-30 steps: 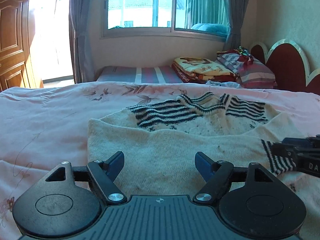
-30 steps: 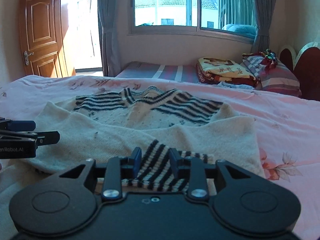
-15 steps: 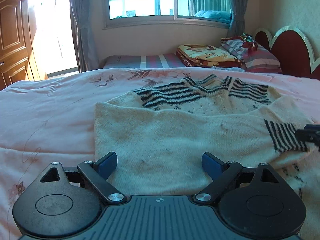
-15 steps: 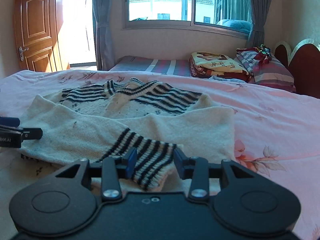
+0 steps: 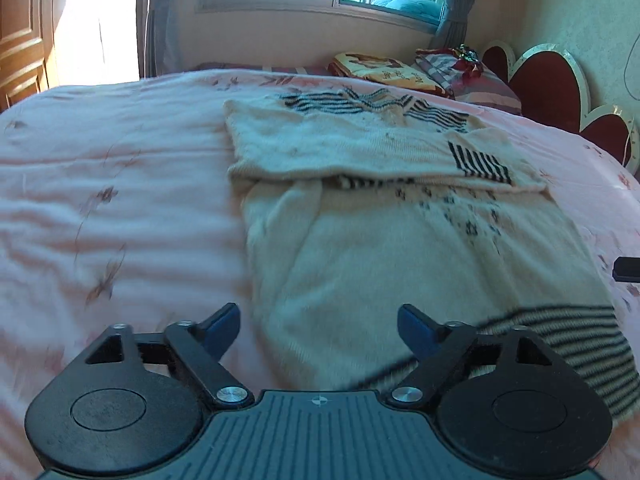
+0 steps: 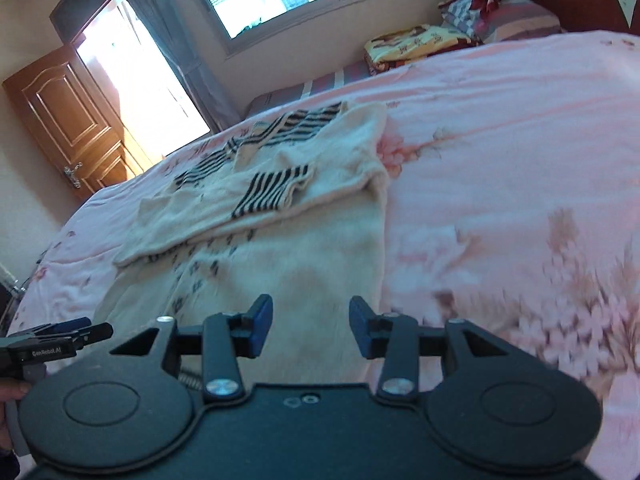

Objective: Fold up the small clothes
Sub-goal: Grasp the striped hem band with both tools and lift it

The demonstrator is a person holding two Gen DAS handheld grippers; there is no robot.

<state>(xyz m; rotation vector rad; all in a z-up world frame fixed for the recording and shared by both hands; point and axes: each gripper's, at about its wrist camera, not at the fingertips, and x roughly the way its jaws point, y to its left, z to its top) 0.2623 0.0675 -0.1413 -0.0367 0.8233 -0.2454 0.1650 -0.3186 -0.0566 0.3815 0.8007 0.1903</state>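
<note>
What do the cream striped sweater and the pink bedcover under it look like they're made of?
Sweater: seemingly knitted wool or acrylic, matte and fuzzy, with ribbed dark stripes at the hem and cuff. Bedcover: probably soft woven or brushed cotton or a blend, matte, with a printed floral pattern and gentle wrinkles. The exact fibre can't be told.

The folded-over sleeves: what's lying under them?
Under the folded sleeves lies the sweater chest; a dark striped strip peeks out at their edge. The rest is covered. The striped cuff lies on top.
</note>
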